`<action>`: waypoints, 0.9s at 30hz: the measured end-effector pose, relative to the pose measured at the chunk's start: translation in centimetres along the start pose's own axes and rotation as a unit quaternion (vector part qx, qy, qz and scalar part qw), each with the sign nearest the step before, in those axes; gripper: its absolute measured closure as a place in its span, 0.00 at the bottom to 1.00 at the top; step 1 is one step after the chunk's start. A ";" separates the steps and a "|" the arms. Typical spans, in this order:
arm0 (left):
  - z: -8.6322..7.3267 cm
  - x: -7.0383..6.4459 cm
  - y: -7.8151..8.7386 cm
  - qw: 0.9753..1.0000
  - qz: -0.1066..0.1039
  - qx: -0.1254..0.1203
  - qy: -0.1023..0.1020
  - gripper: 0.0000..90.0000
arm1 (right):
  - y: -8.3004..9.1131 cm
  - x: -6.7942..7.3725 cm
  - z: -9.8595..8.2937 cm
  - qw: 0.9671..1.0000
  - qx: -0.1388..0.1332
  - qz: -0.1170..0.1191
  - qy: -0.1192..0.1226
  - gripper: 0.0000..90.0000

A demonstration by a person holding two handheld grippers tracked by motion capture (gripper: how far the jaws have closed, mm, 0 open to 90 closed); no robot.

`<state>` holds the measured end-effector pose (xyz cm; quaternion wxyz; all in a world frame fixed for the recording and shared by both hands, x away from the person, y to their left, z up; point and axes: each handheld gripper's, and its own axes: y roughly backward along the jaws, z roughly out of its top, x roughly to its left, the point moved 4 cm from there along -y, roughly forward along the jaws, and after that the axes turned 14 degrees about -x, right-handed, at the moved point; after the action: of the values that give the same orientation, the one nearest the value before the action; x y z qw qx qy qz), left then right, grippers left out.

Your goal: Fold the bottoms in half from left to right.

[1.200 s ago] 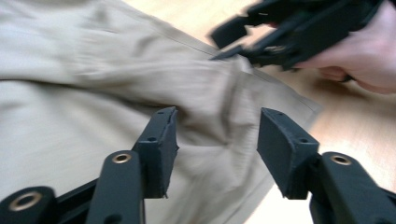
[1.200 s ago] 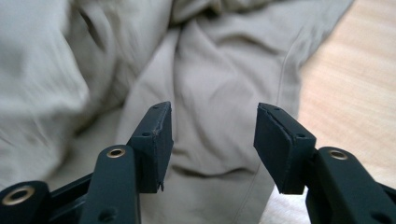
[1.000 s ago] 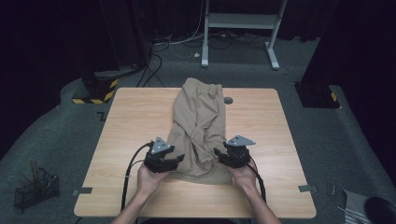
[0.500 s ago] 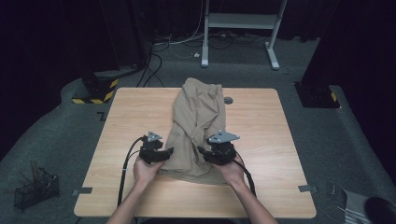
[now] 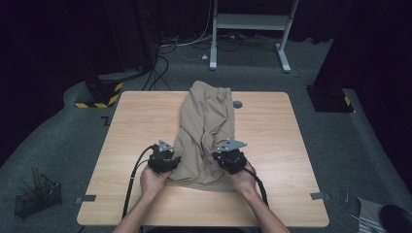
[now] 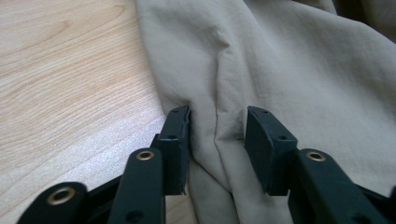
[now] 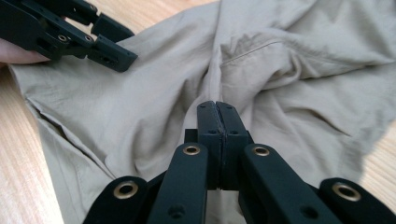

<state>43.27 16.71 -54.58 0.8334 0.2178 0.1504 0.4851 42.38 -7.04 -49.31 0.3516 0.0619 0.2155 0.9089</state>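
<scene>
Trousers point(image 5: 206, 131), khaki, lie lengthwise down the middle of the wooden table point(image 5: 272, 194), waistband at the far edge, leg ends bunched at the near side between both hands. Starting at the tips: the right gripper point(image 7: 217, 112) has its jaws pressed tight together, and a ridge of cloth seems to run up into them, so it reads as a pinch on the fabric, though the tips hide the actual bite. Over on the left gripper point(image 6: 217, 128), the jaws stand spread, straddling a raised fold right at the garment's left edge, bare wood just beside the left jaw; nothing is clamped there yet. From above, both tools sit low on the near hem, left gripper point(image 5: 171, 160) on the left leg, right gripper point(image 5: 224, 159) on the right.

My read: this is the grasping step, one side secured, the other lining up. Next call is for the left jaws to shut on that fold, catching the layers cleanly, so both hands can lift or fold evenly without dragging the cloth askew.
</scene>
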 end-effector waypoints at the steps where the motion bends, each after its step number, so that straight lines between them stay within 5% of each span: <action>1: -0.1 0.0 0.1 1.000 0.000 -0.004 0.000 0.69 | 0.6 -0.1 0.1 1.000 -0.007 -0.004 0.000 1.00; 6: -0.6 0.0 0.6 1.000 0.003 -0.012 -0.006 0.70 | 3.4 -0.8 -0.7 0.999 -0.023 -0.027 0.001 1.00; 11: -0.8 0.0 1.1 1.000 -0.002 -0.012 -0.003 0.70 | 5.3 -1.8 -3.6 0.999 0.001 -0.047 -0.017 1.00; 15: -0.5 0.1 1.1 1.000 -0.007 -0.013 0.012 0.68 | 4.8 -1.7 -5.5 0.998 0.030 -0.039 -0.029 0.98; 16: -0.3 0.3 1.1 1.000 -0.001 -0.020 0.013 0.66 | 4.7 -1.7 -5.6 0.998 0.030 -0.038 -0.032 0.91; 18: 0.1 0.8 0.9 1.000 0.008 -0.021 0.017 0.62 | 4.5 -1.9 -5.0 0.998 0.018 -0.046 -0.038 0.75; 21: 0.7 1.2 0.4 0.999 0.005 -0.024 0.032 0.62 | 4.1 -2.3 -3.5 0.997 -0.003 -0.057 -0.046 0.67; 24: 1.1 1.3 -0.4 0.999 -0.007 -0.013 0.040 0.70 | 2.7 -3.3 -2.9 0.996 0.004 -0.064 -0.058 0.69; 27: 1.2 1.1 -0.7 0.999 -0.014 -0.007 0.034 0.87 | 1.1 -4.0 -3.1 0.996 0.023 -0.053 -0.070 0.86</action>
<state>44.91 17.14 -53.98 0.8360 0.1930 0.1785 0.4817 43.91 -11.50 -51.52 0.4124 0.1220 0.2139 0.8771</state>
